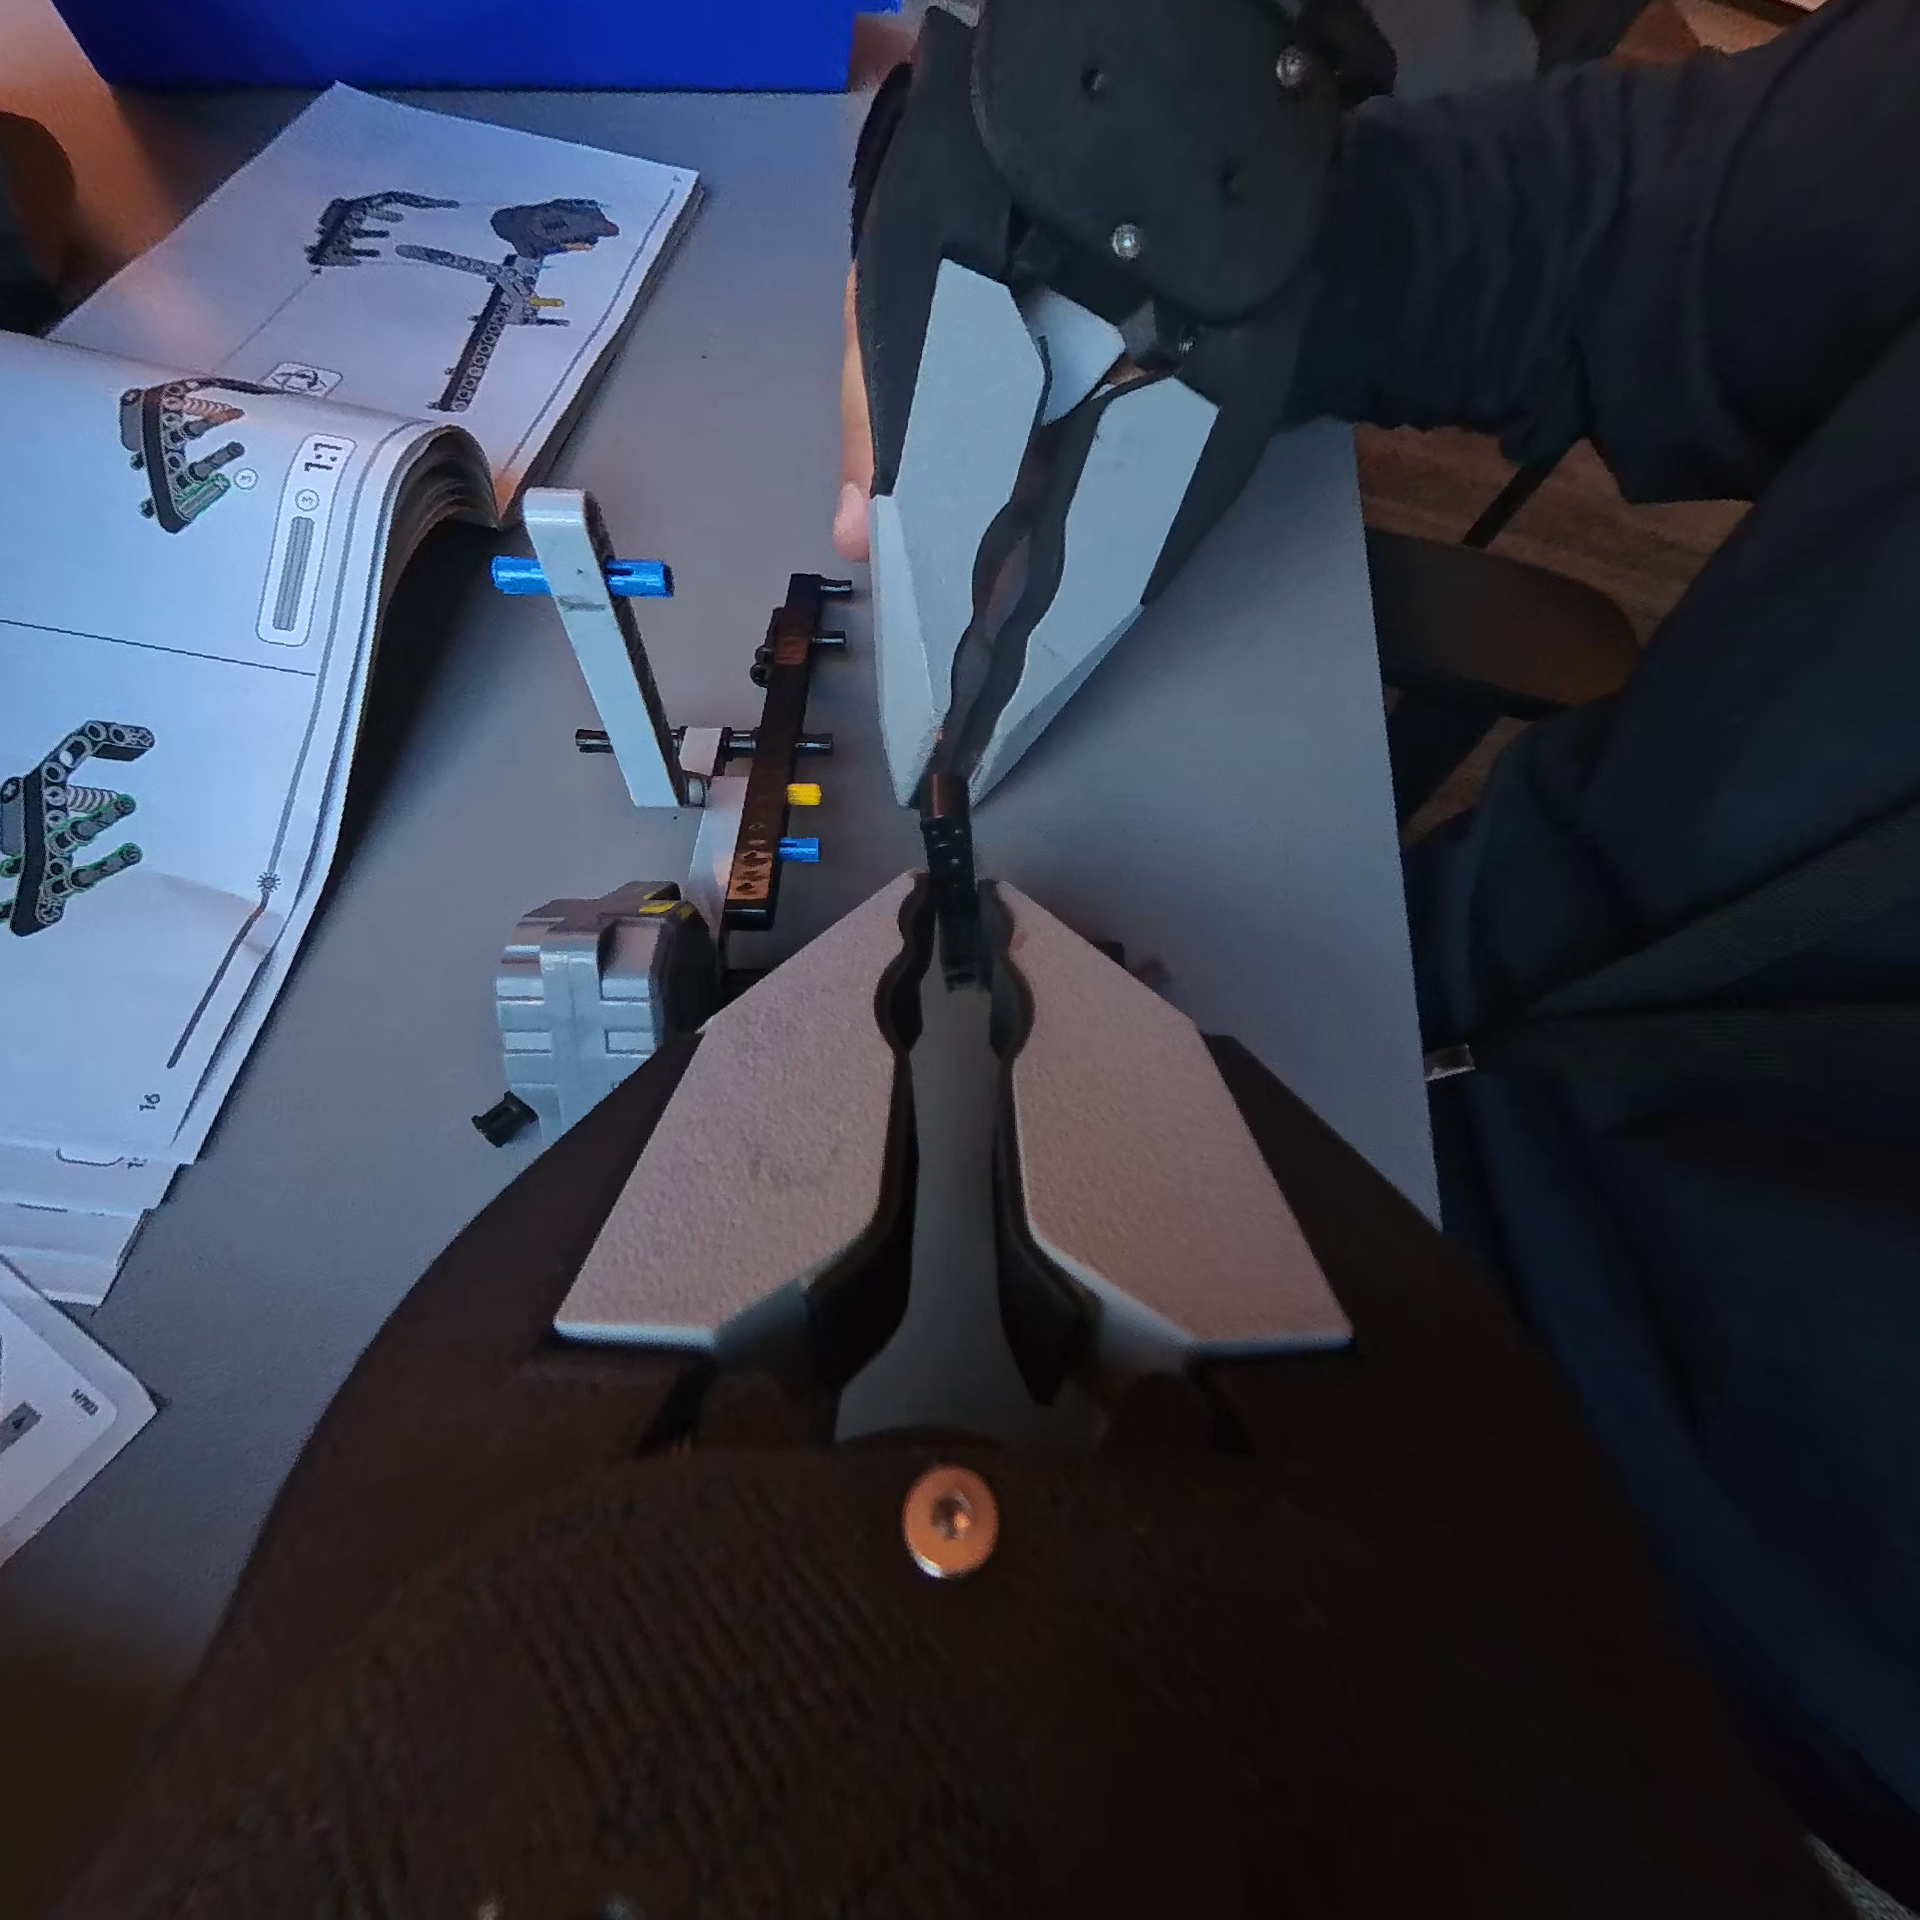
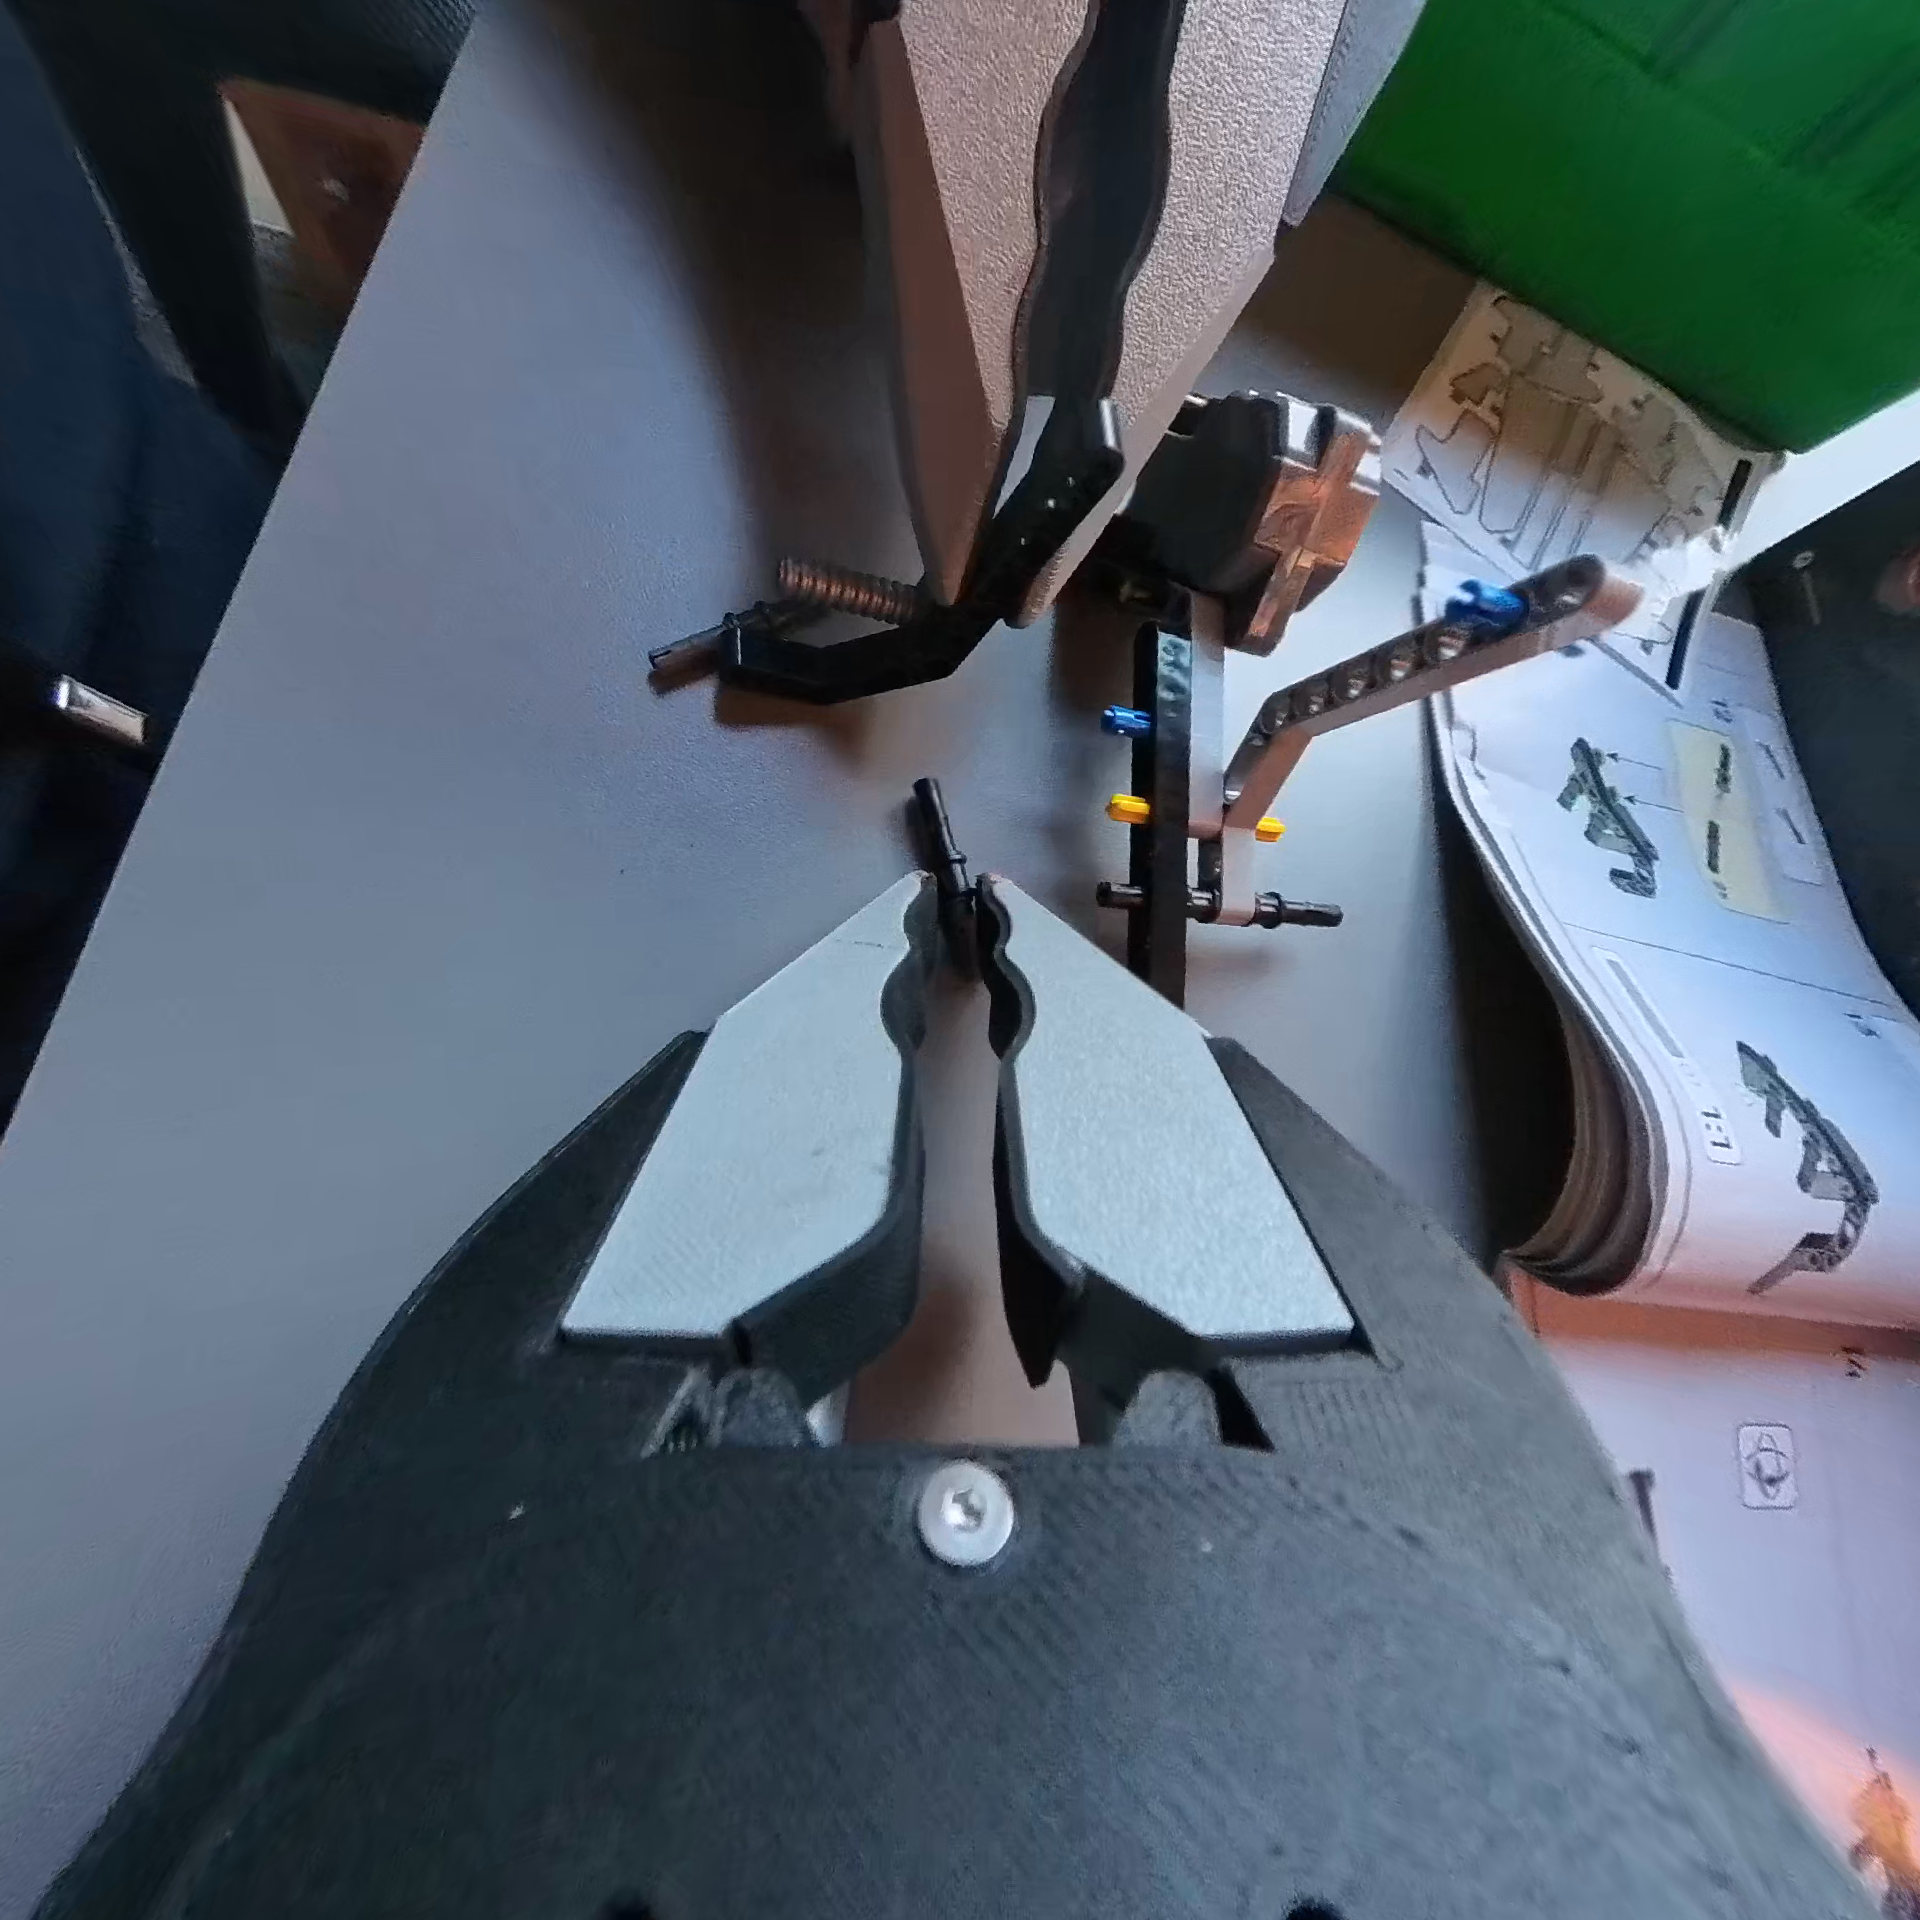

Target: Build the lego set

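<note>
Two grippers work over a grey table (image 2: 520, 520). The left gripper (image 1: 954, 894) is clenched on a black bent beam (image 2: 862, 649), which carries a spring (image 2: 847, 594) visible only in the right wrist view. The right gripper (image 2: 956, 888) is clenched on one black pin (image 2: 940, 847), its tip pointing to 12 o'clock toward the beam, apart from it. One partial assembly (image 2: 1169, 790) lies at 1 o'clock from the pin: a black bar with two blue pins, yellow pins, black pins and a grey angled arm. One open instruction booklet (image 1: 208, 644) lies at 9 o'clock in the left wrist view, which alone shows a loose black connector (image 1: 504, 1120) at 8 o'clock. The table edge runs close at 3 o'clock there; bare table lies at 10 o'clock in the right wrist view.
</note>
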